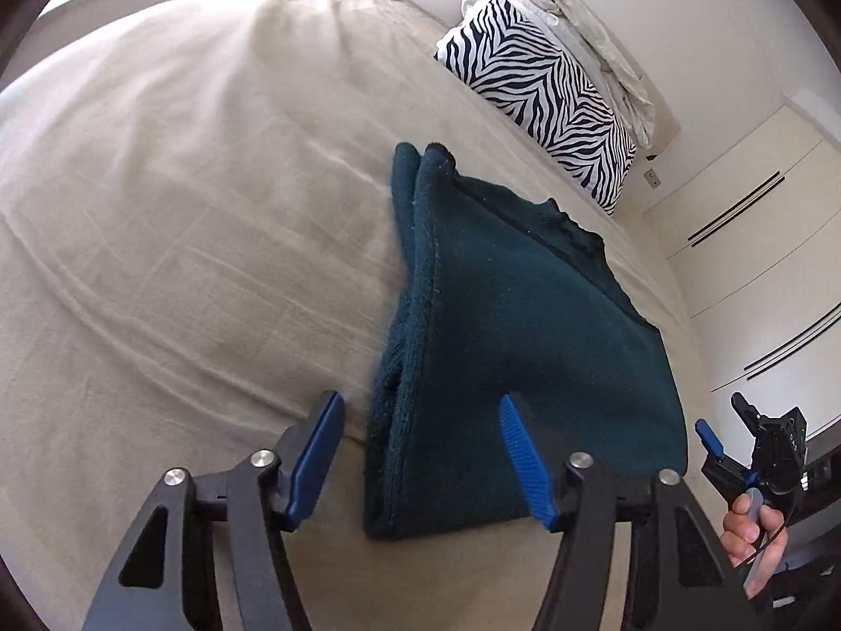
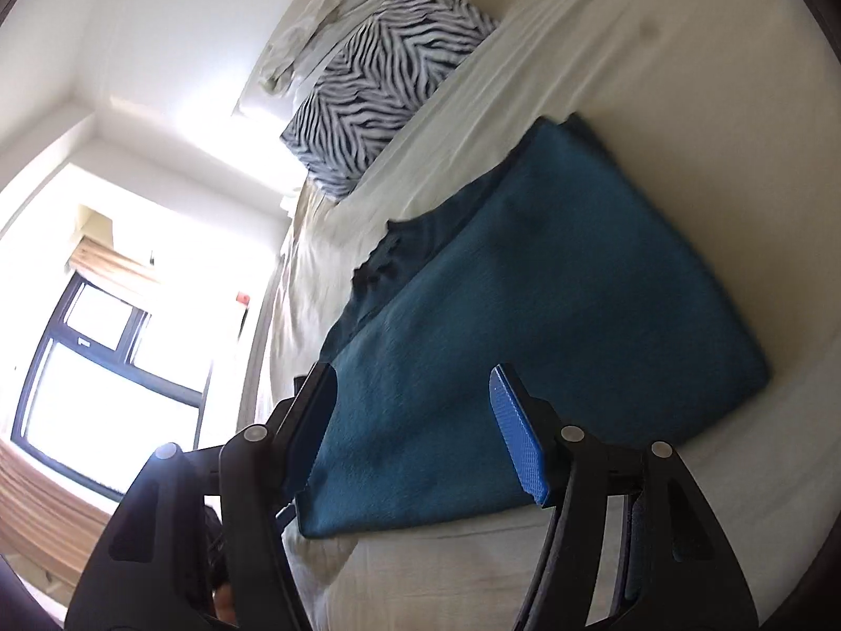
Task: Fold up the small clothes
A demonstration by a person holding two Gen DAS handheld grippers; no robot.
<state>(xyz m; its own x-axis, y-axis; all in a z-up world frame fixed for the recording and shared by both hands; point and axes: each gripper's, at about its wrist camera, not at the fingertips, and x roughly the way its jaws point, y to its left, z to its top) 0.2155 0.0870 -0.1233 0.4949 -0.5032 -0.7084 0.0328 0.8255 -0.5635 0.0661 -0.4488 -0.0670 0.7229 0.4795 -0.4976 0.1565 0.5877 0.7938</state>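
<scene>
A dark teal fleece garment [image 1: 515, 315] lies folded flat on the beige bed sheet [image 1: 184, 210]. My left gripper [image 1: 419, 402] hovers open over its near left folded edge, one blue pad above the sheet and the other above the fleece. Neither pad presses on the cloth. At the far right of the left wrist view, a hand [image 1: 746, 526] holds my right gripper [image 1: 719, 413] beside the garment. In the right wrist view the garment [image 2: 552, 289] stretches away, and my right gripper [image 2: 411, 370] stands open above its near corner with nothing pinched.
A zebra-striped pillow [image 1: 536, 89] with crumpled pale cloth [image 1: 594, 31] on it lies at the bed's head. White wardrobe doors [image 1: 746, 210] stand beyond the bed's edge. A bright window [image 2: 105, 357] is to the left of the bed in the right wrist view.
</scene>
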